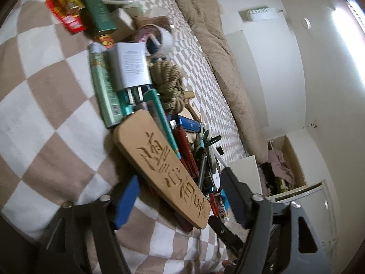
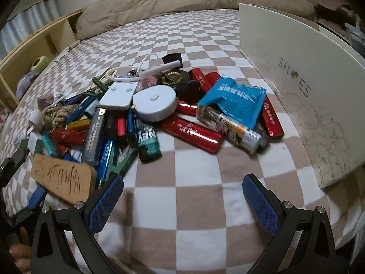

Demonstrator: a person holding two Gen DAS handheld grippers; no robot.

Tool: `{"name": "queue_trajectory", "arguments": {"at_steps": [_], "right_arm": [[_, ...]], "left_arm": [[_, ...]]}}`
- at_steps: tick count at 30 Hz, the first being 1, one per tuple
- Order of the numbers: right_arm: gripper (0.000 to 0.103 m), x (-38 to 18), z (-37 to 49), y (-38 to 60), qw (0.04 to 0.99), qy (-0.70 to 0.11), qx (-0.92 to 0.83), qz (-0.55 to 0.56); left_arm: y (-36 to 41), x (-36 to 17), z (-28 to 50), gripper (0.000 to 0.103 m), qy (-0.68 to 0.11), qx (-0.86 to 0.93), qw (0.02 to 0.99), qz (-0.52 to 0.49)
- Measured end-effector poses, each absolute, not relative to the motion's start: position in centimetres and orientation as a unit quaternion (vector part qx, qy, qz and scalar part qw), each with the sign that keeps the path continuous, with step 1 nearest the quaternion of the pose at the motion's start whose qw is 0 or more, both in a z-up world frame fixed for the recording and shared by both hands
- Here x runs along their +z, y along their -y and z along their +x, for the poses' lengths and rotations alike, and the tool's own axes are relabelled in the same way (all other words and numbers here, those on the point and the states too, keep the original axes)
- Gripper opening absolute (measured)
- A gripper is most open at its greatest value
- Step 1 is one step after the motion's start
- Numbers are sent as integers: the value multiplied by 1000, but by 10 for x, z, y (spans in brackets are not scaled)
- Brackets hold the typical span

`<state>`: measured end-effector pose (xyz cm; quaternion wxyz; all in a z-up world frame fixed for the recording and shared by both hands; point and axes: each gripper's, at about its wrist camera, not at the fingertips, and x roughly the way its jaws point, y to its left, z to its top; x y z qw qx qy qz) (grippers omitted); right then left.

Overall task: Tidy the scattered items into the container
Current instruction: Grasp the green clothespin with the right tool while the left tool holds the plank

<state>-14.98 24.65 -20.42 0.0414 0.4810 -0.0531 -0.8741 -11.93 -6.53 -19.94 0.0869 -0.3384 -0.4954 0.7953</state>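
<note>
My fingers first: right gripper (image 2: 182,202) spread wide, nothing between, over bare checkered bedspread (image 2: 198,235). Left gripper (image 1: 182,202) jaws apart, straddling the wooden plaque (image 1: 159,164), pads not pressing it. White shoe box (image 2: 303,86) stands right of the item pile. In the pile: blue pouch (image 2: 235,98), round white device (image 2: 156,106), red boxes (image 2: 194,134).

Beige-and-white checked bedspread (image 2: 194,171) — red packets (image 2: 194,134), a blue pouch (image 2: 235,100) (white box (image 2: 303,91) beside).
</note>
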Motion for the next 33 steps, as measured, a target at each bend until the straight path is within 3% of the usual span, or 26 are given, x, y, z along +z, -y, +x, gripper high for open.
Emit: {"name": "queue_trajectory", "arguments": {"at_steps": [7, 14, 22, 28, 33], "right_arm": [[103, -217, -170, -227, 9, 36, -870, 491], [103, -219, -165, -232, -6, 21, -872, 489], [103, -221, -137, -256, -29, -11, -872, 488], [103, -215, -125, -266, -16, 21, -875, 484], [103, -205, -130, -269, 45, 109, -868, 482]], "left_arm": [[64, -202, -123, 73, 503, 789, 119, -331], [58, -207, -128, 49, 504, 777, 135, -353], [61, -214, -120, 29, 505, 767, 131, -375], [63, -209, -112, 27, 489, 774, 126, -381], [65, -196, -103, 21, 446, 808, 103, -371]]}}
